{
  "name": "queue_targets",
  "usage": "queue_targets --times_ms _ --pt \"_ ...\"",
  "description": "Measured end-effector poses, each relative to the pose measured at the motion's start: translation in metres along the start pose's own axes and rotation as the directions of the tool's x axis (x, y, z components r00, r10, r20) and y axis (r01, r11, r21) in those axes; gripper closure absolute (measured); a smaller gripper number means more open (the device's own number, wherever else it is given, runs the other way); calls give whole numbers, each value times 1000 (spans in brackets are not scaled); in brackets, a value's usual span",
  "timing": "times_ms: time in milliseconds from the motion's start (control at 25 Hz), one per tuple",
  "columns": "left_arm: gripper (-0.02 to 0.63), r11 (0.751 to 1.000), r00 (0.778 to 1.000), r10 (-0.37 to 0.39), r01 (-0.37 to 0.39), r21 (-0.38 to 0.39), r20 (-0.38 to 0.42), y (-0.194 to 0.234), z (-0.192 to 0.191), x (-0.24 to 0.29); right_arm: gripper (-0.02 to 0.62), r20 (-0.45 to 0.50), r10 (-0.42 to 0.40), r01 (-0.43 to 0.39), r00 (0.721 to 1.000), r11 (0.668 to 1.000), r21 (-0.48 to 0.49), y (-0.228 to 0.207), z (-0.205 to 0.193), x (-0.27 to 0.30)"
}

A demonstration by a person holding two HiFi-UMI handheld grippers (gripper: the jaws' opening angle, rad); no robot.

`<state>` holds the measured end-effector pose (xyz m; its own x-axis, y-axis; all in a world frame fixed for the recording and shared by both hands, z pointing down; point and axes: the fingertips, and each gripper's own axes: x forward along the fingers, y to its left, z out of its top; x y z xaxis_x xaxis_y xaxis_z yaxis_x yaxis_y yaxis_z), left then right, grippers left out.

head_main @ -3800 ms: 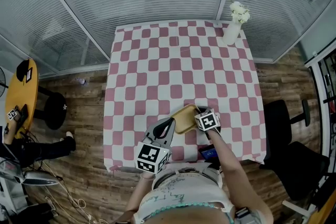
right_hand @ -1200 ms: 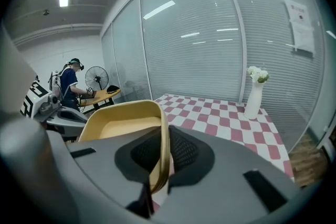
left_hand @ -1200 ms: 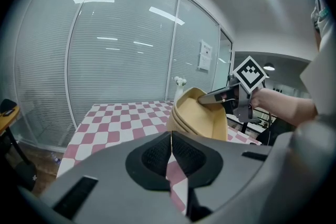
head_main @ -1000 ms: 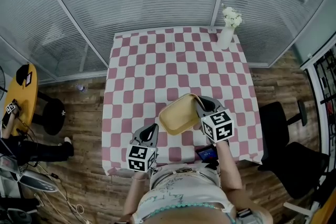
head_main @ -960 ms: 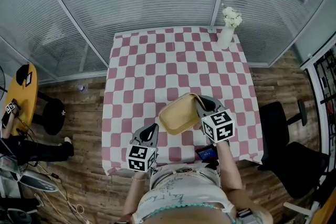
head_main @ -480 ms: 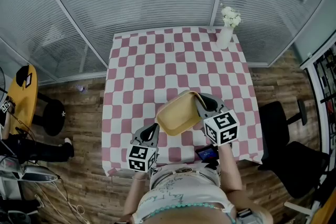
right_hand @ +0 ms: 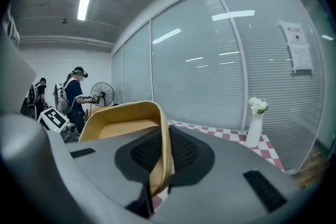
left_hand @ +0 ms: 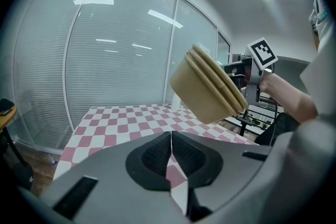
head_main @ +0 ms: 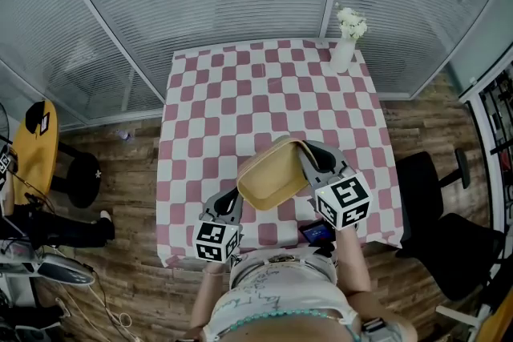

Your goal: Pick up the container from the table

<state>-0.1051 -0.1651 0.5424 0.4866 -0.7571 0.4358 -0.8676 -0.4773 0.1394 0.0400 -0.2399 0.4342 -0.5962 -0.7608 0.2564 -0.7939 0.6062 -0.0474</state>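
Note:
A tan, shallow plastic container [head_main: 274, 174] hangs in the air above the near part of the table, tilted on its side. My right gripper [head_main: 309, 160] is shut on its right rim; in the right gripper view the rim [right_hand: 164, 149] runs between the two pads. The left gripper view shows the container [left_hand: 207, 90] from below, up and to the right. My left gripper [head_main: 232, 201] hovers over the near table edge, left of the container and apart from it. Its pads [left_hand: 157, 157] meet with nothing between them.
The table has a pink and white checked cloth [head_main: 240, 104]. A white vase with white flowers [head_main: 345, 44] stands at its far right corner. A dark phone with a blue screen [head_main: 315, 232] lies near the front edge. A black chair [head_main: 437, 196] stands on the right.
The right gripper has lifted the container off the table and keeps raising it, tilting it more on edge. The left gripper has drawn back toward the near edge and stays there.

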Motion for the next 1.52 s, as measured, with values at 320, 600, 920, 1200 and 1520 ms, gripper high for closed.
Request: queue_targets --times_ms 320,600,920,1200,1520 --pt "591 1000 1000 -6 6 2 21 -5 8 -3 578 115 -27 29 993 999 -19 4 30 -21" --pt "591 1000 999 -4 4 3 47 -9 14 -4 578 167 -26 32 986 999 -28 10 45 -34" --pt "589 1000 999 -11 11 0 47 -15 13 -6 578 186 -14 21 982 999 -32 15 52 -40" --pt "591 1000 999 -18 18 -1 46 -20 15 -3 578 176 0 3 984 1000 -21 16 48 -37" --pt "589 999 999 -34 34 8 33 -25 13 -1 578 184 10 -11 983 1000 4 15 48 -37"
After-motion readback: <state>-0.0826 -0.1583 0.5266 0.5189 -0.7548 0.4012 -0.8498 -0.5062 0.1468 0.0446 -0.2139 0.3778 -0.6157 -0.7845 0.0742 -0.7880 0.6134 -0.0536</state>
